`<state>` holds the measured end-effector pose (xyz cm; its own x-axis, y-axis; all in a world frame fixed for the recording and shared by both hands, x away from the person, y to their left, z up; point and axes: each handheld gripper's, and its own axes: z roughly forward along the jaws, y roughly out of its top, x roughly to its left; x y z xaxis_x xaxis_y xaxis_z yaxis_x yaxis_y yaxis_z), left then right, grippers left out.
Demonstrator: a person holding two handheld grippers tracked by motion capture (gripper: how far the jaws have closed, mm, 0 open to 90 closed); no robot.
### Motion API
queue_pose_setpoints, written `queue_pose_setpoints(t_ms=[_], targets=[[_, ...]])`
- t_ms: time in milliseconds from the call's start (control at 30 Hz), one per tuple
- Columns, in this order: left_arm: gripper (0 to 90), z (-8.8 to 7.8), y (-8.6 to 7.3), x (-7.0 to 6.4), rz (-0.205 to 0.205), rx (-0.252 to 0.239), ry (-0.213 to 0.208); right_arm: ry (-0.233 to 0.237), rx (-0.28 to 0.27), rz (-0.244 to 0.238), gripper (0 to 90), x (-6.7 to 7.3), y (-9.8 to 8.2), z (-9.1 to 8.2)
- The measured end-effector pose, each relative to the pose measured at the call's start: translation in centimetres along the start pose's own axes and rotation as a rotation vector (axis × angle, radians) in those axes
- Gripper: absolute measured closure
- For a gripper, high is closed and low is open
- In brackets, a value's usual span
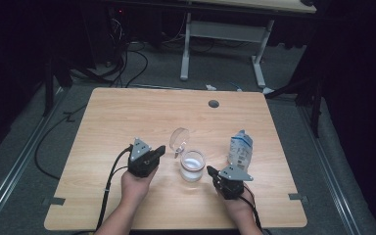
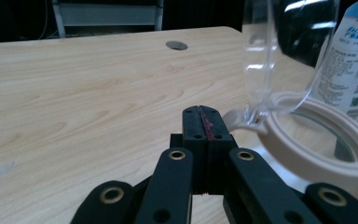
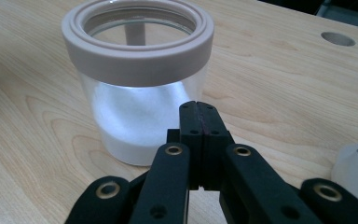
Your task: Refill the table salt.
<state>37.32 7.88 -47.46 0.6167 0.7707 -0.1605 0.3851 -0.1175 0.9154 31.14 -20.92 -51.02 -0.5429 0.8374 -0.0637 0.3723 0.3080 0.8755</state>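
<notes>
A dim room surrounded a pale wooden table (image 1: 127,122), with a grey floor, dark cables and the white legs of another desk (image 1: 223,44) seen beyond its far edge. A round cable hole (image 1: 213,104) was set into the tabletop near that far edge.

Much of the room's edge was lost in darkness, and the contents of the shadowed corners could not be made out. The person's forearms were cut off by the bottom of the high view. In the right gripper view the pouch was reduced to a pale corner at the frame's lower right edge, and its printing was too small to be read from above.

A clear glass jar (image 1: 192,166) with a beige rim stood near the middle of the table, a white powder lying in its lower part. Its transparent hinged lid (image 1: 178,138) was raised upright behind it. A white and blue pouch (image 1: 239,148) stood just to the right of the jar.

The left gripper (image 1: 159,151) was held just left of the jar, its jaws clenched together on nothing, their tips near the lid's hinge. The right gripper (image 1: 211,171) was held just right of the jar, likewise clenched and empty, pointing at the glass wall.
</notes>
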Motion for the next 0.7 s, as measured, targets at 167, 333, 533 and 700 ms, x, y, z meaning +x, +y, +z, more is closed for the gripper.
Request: queue_pose_setpoints(t_ms=[167,333,533,700], targets=[[90.0,0.4,0.7,-0.5,0.003,-0.011,-0.007,0.006,0.0,-0.009,90.0,0.3,0.0,0.1],[90.0,0.5,1.0,-0.8,0.003,-0.021,-0.02,0.003,0.001,-0.023,90.0,0.7,0.1,0.2],[90.0,0.5,1.2,-1.3,0.01,-0.026,-0.031,-0.004,0.001,-0.026,90.0,0.8,0.1,0.2],[90.0,0.5,1.1,-1.8,0.022,-0.028,-0.043,-0.006,0.001,-0.026,90.0,0.8,0.0,0.2]])
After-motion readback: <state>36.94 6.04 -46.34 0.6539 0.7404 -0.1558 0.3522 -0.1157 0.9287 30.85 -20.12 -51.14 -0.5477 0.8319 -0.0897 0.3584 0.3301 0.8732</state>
